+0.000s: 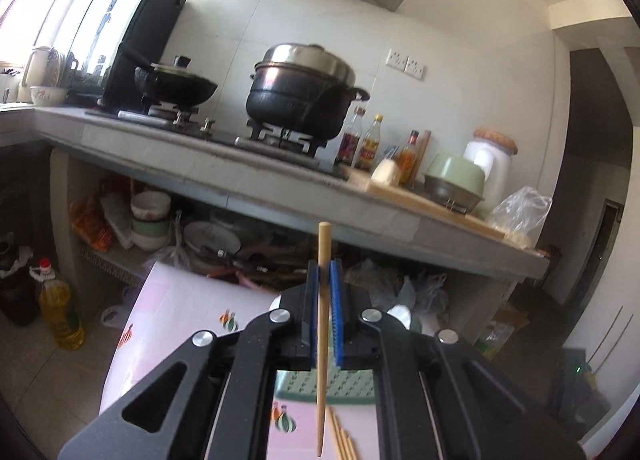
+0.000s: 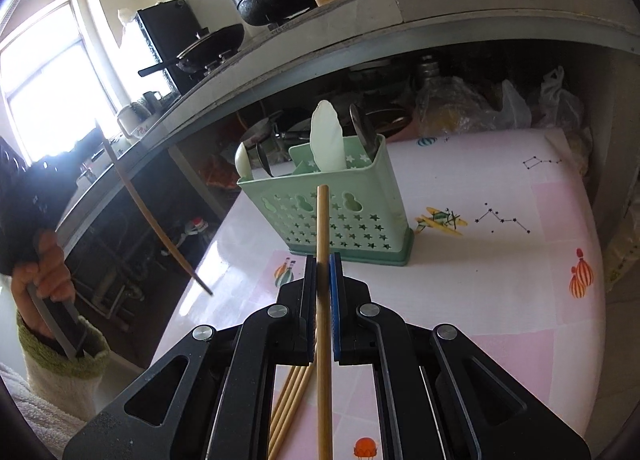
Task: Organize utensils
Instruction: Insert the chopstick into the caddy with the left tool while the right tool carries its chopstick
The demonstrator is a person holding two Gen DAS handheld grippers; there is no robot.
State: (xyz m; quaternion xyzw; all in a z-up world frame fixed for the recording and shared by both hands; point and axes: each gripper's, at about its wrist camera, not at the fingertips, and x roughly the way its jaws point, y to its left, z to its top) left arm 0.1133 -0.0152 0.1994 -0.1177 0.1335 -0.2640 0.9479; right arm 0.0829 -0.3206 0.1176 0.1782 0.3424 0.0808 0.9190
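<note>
No word, brand or number can be read anywhere in either view. The bottles [image 1: 362, 140] on the desk beside the big black pot [image 1: 300, 100] carry red and yellow labels, but their print is too small and blurred to make out. On the pink cloth [image 2: 480, 280] beside the green utensil holder [image 2: 332, 216] there are only pictures, such as balloons, a small plane and dotted star patterns, with no lettering.

Utensil holder [image 2: 340, 216] on table [image 2: 500, 280], loose chopsticks [image 2: 288, 404] before it, counter [image 2: 440, 20] behind
</note>
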